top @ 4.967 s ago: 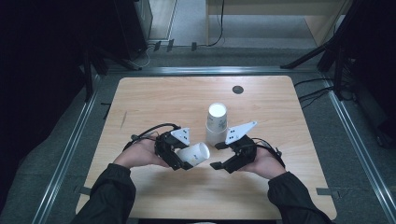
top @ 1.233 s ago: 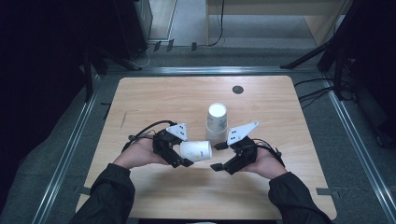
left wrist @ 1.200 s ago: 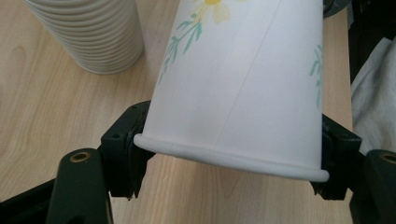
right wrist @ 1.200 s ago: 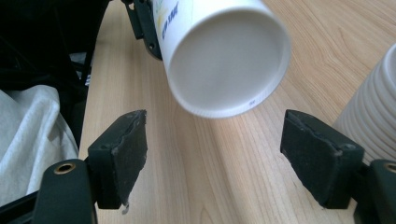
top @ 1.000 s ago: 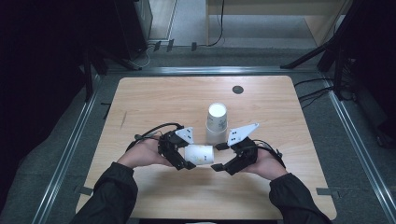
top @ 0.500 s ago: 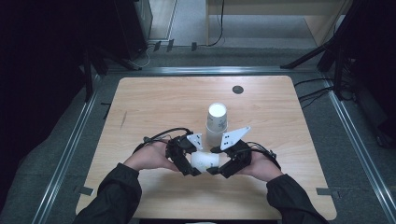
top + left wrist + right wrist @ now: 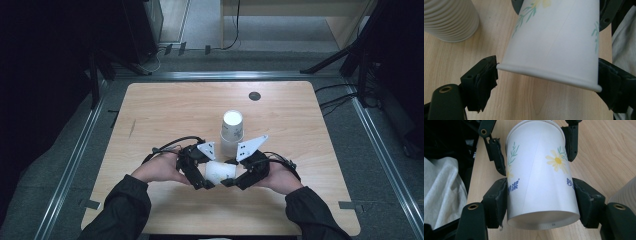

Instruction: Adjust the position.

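1. Handover nearly done: right gripper (image 7: 541,202) has just been closing and clamps the flowered cup (image 7: 540,177) near its base
2. Left gripper (image 7: 546,77), jaws just spread, released its rim
3. Left to do: put the cup on the cup stack (image 7: 232,131) just beyond

You are handling a paper cup (image 7: 541,177) — smooth, matt white stock with printed flowers and a rolled rim. Each claw, left (image 7: 204,176) and right (image 7: 235,178), looks like matt black plastic, its pads (image 7: 486,85) faced with a dark, rough, frayed-looking lining, and the plates on top are flat matt grey. The surface (image 7: 165,115) beneath is pale wood-grain laminate with a slight sheen, and the stacked cups (image 7: 449,20) show a ribbed white side.
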